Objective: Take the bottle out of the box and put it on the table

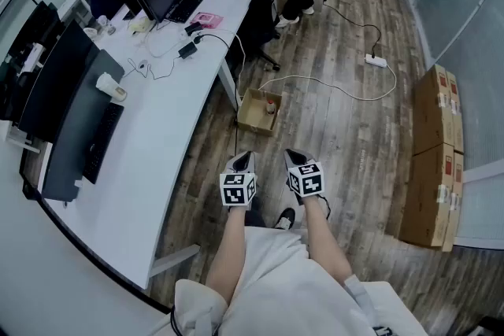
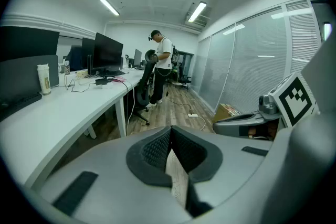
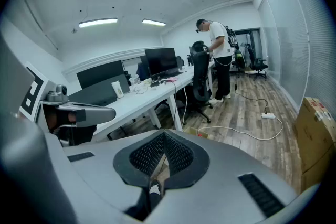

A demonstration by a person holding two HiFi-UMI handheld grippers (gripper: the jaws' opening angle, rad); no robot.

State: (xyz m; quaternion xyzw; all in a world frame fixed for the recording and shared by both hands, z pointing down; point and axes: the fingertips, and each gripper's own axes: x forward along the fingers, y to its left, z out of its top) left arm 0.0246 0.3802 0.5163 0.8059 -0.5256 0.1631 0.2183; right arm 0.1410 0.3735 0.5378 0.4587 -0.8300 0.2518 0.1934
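Left gripper [image 1: 245, 158], right gripper [image 1: 294, 156], jaws pressed together, wood floor [image 1: 339, 130], box [image 1: 253, 114] beside white table [image 1: 161, 138]

Both tongs — left [image 1: 242, 162], right [image 1: 294, 159] — closed, empty

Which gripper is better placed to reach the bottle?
Right, marginally: the bottle sits at the cardboard box's right end, nearer the right gripper than the left gripper. Both are shut.

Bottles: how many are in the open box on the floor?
1. The bottle sits at the right end of the open box on the floor; its walls may hide others.
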